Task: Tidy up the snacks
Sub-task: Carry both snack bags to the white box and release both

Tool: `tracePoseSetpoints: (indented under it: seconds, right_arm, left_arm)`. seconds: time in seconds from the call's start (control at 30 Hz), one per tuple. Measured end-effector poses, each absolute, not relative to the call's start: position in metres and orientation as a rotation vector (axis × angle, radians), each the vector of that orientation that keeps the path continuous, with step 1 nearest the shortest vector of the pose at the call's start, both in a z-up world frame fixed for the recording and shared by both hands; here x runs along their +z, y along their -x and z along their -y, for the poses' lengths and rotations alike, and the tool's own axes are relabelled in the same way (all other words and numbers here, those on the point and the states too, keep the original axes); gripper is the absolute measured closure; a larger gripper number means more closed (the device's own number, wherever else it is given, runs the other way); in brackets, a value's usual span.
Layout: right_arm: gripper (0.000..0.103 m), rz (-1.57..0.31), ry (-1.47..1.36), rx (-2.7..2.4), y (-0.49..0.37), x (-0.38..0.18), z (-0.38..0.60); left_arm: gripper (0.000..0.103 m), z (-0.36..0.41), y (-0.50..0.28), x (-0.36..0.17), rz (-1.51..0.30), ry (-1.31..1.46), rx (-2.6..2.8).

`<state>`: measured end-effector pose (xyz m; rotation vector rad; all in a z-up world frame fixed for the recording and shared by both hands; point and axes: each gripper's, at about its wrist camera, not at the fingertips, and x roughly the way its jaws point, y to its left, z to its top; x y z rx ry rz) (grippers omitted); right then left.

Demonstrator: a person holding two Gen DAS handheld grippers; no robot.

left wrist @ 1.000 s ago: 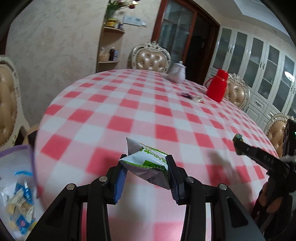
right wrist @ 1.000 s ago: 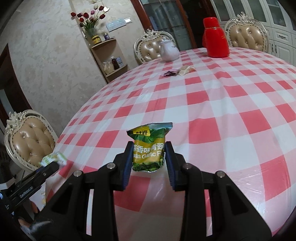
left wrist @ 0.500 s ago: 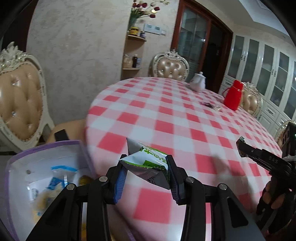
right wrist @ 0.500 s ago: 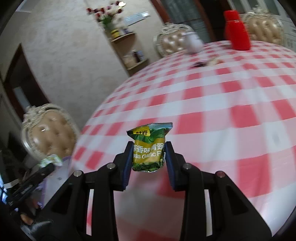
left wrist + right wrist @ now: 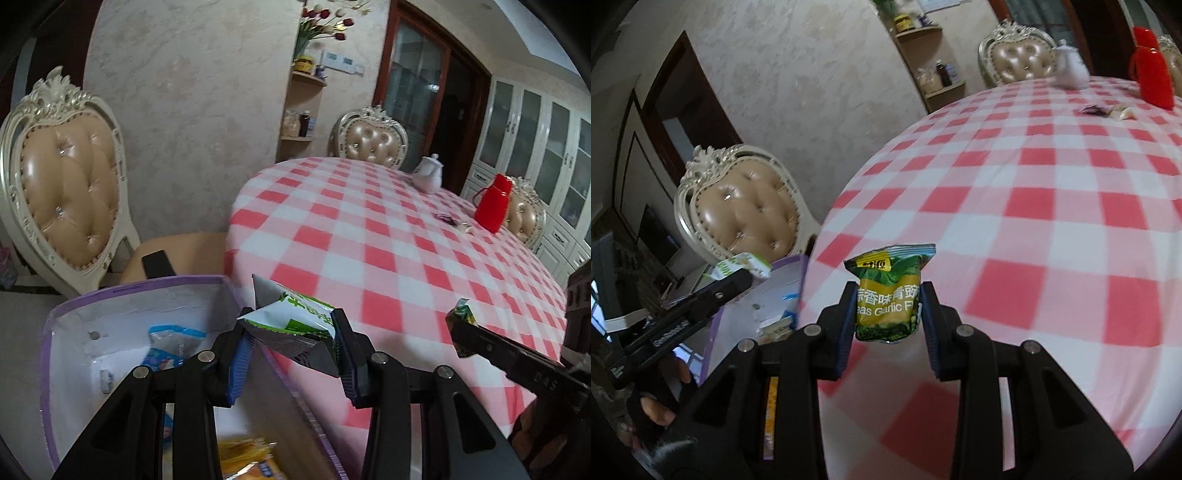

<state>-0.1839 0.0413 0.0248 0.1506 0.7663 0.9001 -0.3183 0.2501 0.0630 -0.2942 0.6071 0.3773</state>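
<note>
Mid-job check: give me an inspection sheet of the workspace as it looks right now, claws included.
Surface: round table, red-and-white check cloth.
Job's things: white-green snack packet in left claw; green garlic-pea packet in right claw; purple-rimmed box beside the table edge, holding several packets.
Clutter: white teapot, red flask, small wrappers at the far side.
Claws: both shut on their packets.
Cables: nothing seen.
Surroundings: tufted chairs, corner shelf, glass-front cabinets.

A red jug (image 5: 493, 202) and white teapot (image 5: 428, 178) stand far across the checked tabletop (image 5: 369, 240). A tufted chair (image 5: 62, 177) sits left; a corner shelf (image 5: 304, 107) holds flowers (image 5: 325, 18).
</note>
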Motion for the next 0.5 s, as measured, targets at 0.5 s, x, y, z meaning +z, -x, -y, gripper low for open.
tracePoseSetpoints:
  seconds: [0.5]
  right_arm:
    - [0.066, -0.749, 0.073, 1.071, 0.254, 0.033, -0.143]
  left_arm:
    - [0.060, -0.346, 0.372, 0.067, -0.573, 0.460, 0.549]
